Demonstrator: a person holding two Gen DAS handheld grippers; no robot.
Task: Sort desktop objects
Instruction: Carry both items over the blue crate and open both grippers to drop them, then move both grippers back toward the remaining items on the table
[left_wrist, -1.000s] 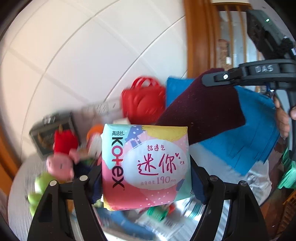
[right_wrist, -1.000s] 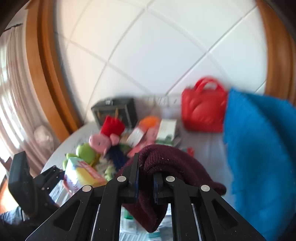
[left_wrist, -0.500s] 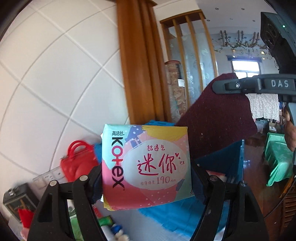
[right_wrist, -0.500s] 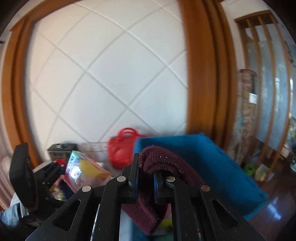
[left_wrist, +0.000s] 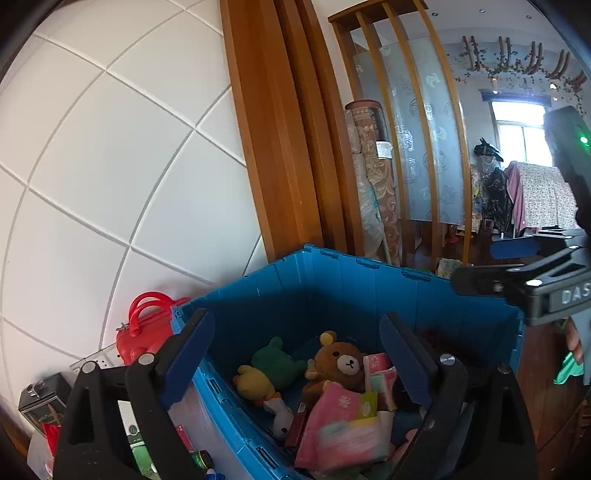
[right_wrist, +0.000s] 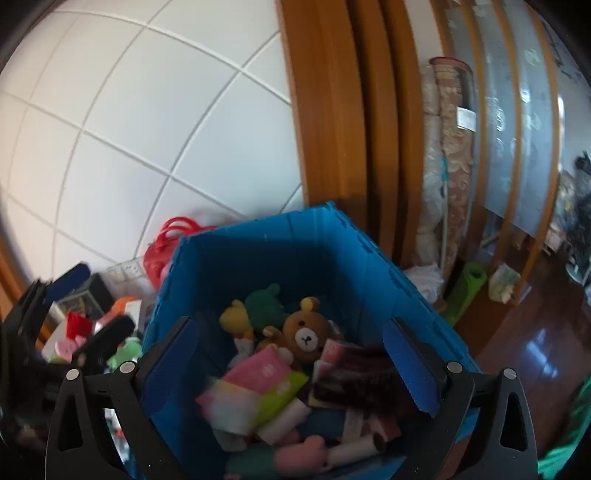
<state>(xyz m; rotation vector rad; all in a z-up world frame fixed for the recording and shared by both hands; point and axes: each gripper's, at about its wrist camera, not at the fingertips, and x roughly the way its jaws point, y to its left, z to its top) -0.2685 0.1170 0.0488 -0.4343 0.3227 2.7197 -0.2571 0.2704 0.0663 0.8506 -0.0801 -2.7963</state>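
Both grippers hang open over a blue crate (left_wrist: 369, 284), also in the right wrist view (right_wrist: 273, 240). My left gripper (left_wrist: 295, 354) is empty; the pink Kotex pack (left_wrist: 343, 424) lies blurred in the crate below it. My right gripper (right_wrist: 291, 358) is empty; the maroon knit hat (right_wrist: 354, 384) lies blurred in the crate by its right finger. A brown teddy bear (left_wrist: 343, 362) and green and yellow plush toys (left_wrist: 273, 365) lie in the crate too. The pack also shows in the right wrist view (right_wrist: 255, 387).
A red handbag (left_wrist: 144, 332) stands against the white tiled wall left of the crate. More toys and a dark box (right_wrist: 85, 295) lie on the table at the left. A wooden door frame (left_wrist: 280, 147) and a room with a dark floor are to the right.
Both grippers opened over the crate. The Kotex pack dropped from the left gripper and the maroon hat from the right; both now lie in the crate.
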